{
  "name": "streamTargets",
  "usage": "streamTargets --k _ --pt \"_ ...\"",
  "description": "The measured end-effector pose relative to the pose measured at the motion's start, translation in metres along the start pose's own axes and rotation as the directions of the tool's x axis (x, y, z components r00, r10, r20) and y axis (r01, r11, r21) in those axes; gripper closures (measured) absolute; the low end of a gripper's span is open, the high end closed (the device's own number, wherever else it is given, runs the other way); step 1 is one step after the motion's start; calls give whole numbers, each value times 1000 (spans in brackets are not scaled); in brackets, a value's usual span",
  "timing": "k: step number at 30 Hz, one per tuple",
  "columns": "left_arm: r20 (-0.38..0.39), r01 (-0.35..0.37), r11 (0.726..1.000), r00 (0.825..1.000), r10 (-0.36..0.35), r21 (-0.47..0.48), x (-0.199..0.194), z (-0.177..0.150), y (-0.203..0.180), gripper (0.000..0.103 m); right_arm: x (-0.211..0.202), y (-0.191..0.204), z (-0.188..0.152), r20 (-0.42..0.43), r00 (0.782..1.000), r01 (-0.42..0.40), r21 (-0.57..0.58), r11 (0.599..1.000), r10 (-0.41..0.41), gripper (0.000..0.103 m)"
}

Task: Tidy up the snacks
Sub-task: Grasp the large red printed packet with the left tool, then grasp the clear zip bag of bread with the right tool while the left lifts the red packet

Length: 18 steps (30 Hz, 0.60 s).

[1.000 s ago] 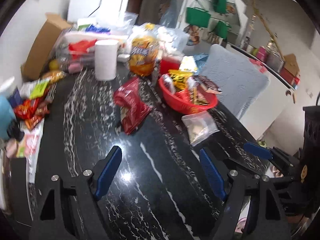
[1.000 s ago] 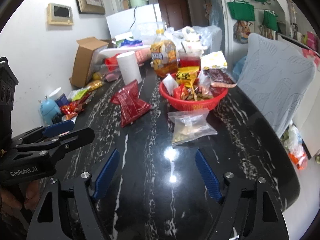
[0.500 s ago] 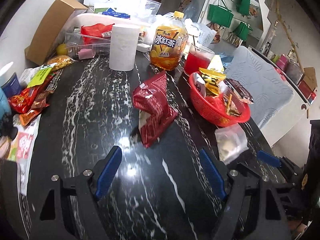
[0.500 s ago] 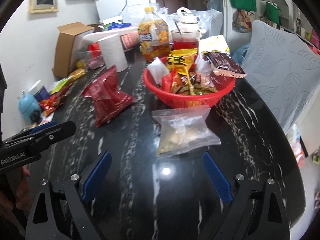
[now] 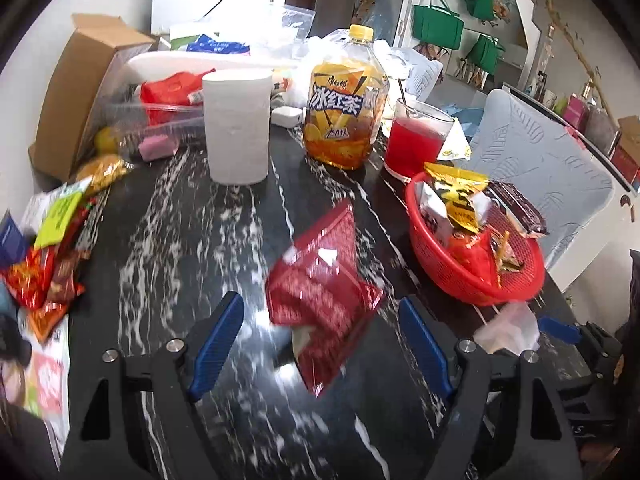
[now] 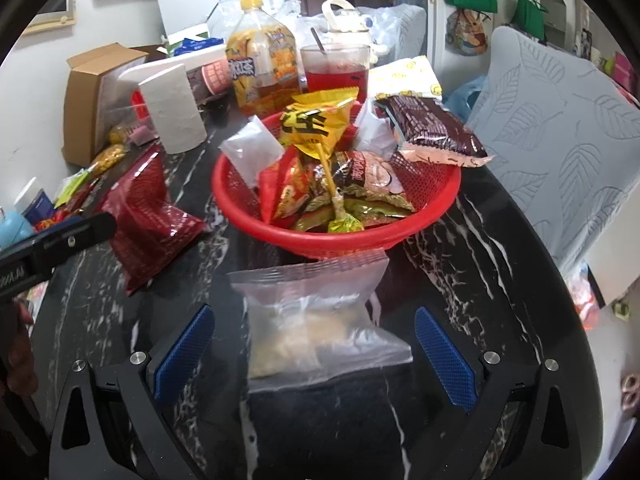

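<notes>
A red snack bag (image 5: 324,296) lies on the black marble table (image 5: 180,240); it also shows in the right wrist view (image 6: 148,216). My left gripper (image 5: 320,348) is open, its fingers on either side of the bag's near end. A clear zip bag of snacks (image 6: 316,320) lies in front of the red basket (image 6: 280,232) full of snack packets. My right gripper (image 6: 314,352) is open, with the clear bag between its fingers. The basket (image 5: 440,268) and the clear bag (image 5: 508,326) show at right in the left wrist view.
A paper roll (image 5: 236,128), an iced-tea bottle (image 5: 344,104) and a glass of red drink (image 5: 414,136) stand behind. Loose snack packets (image 5: 48,256) lie at the table's left edge. A cardboard box (image 5: 80,88) and a clear tub (image 5: 160,120) stand back left. A blue-grey cushion (image 6: 560,132) is at right.
Both grippers have moved forward over the table. The red bag now lies between my left fingers and the clear bag between my right fingers. Both stay open.
</notes>
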State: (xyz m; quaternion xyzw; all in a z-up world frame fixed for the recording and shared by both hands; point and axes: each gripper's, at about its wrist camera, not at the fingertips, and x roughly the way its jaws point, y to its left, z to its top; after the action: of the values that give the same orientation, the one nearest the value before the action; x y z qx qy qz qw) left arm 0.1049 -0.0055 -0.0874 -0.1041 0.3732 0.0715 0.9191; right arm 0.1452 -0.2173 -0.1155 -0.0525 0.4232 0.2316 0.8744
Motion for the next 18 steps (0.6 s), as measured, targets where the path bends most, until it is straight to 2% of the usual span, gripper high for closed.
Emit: streamTargets --k 3,8,12,13,14,16,17,18 --pt "15 -3 1000 1000 3 28 7 5 -3 24 8 -5 1 -20 1000 -10 21 1000 10 1" --pt "-24 22 998 999 -20 59 26 11 -8 24 17 -11 3 -48 998 -36 35 999 38 1" --pt "-43 55 997 998 -53 48 37 11 -7 24 19 -12 3 -46 997 -63 43 997 65 1" --pt "-41 58 997 998 -56 47 37 10 -7 27 19 -13 3 -46 997 -66 47 997 68 1" --pt "-35 62 997 998 -60 50 37 10 -8 42 19 -13 4 -46 997 -67 49 997 69 1" --pt "-51 60 996 997 -56 69 39 8 -10 55 18 -14 3 -43 996 -71 49 996 73 9" --pt "-60 73 995 996 -69 70 39 7 -10 55 17 -14 2 -36 996 -81 46 996 83 22" --pt "-63 80 995 995 -76 67 39 6 -10 55 17 -13 1 -35 995 -88 43 995 89 28"
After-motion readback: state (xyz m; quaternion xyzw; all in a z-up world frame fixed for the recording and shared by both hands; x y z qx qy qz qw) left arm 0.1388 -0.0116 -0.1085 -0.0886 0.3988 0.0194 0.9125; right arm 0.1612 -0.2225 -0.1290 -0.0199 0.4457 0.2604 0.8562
